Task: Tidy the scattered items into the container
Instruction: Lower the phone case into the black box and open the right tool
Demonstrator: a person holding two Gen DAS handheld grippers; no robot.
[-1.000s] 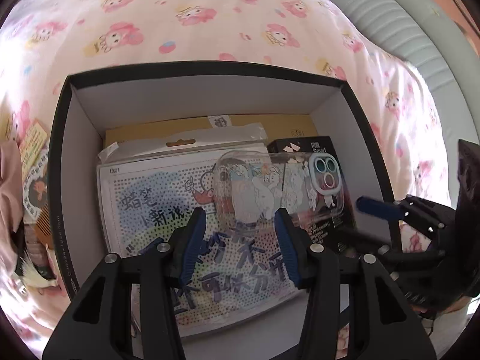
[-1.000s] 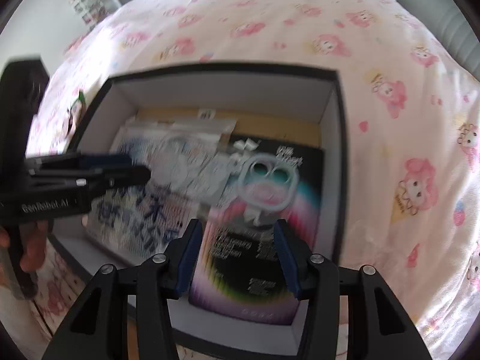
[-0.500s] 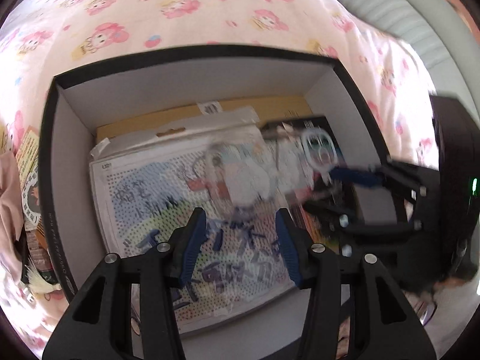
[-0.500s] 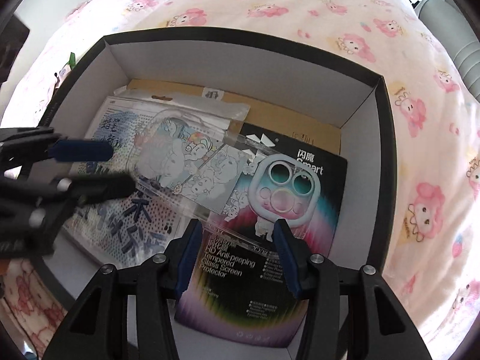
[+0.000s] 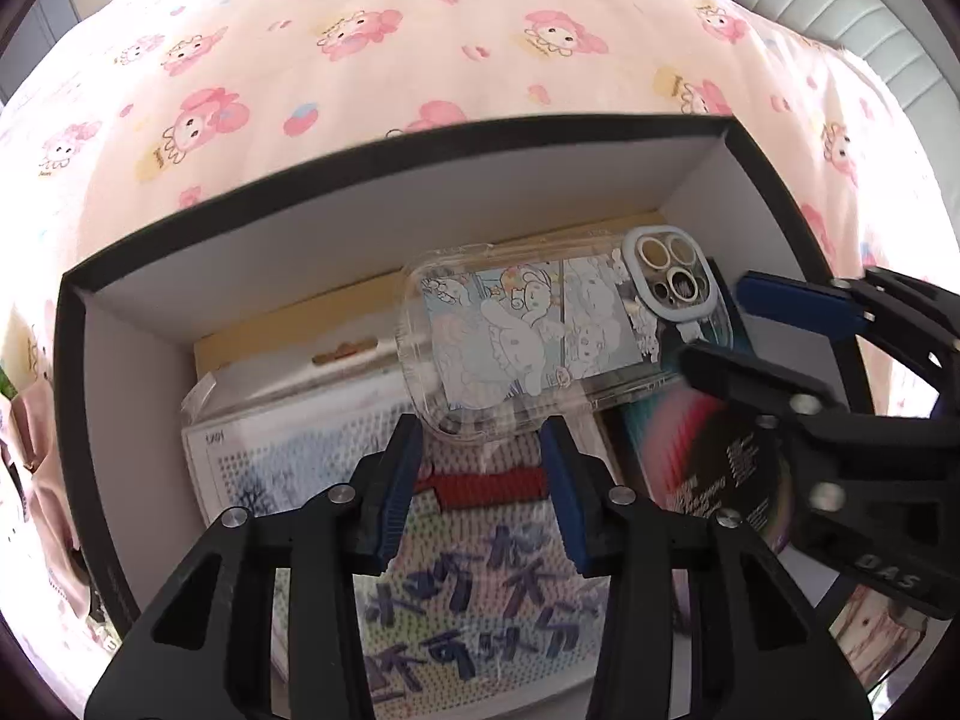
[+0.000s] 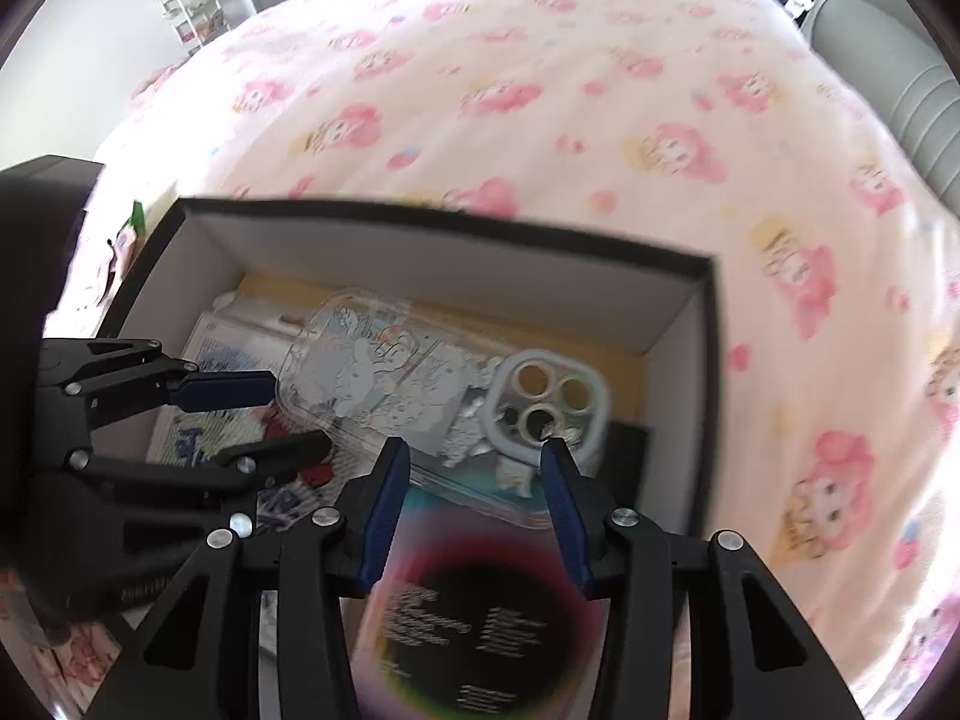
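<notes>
A black box with white inner walls sits on the bed. Inside, a clear phone case with cartoon print lies across a dotted packet with blue characters and a black screen-protector pack. My left gripper straddles the case's plain end. My right gripper straddles the end with the lens ring. Both pairs of jaws are closing, with an edge of the case between them. No pad visibly presses on it.
Pink cartoon-print bedding surrounds the box. A grey padded headboard runs along the far right. Small loose items lie by the box's left side. A white shelf unit stands beyond the bed.
Both grippers have shifted and tilted over the box and now sit at the two ends of the phone case. Their jaws stand narrower than before.
</notes>
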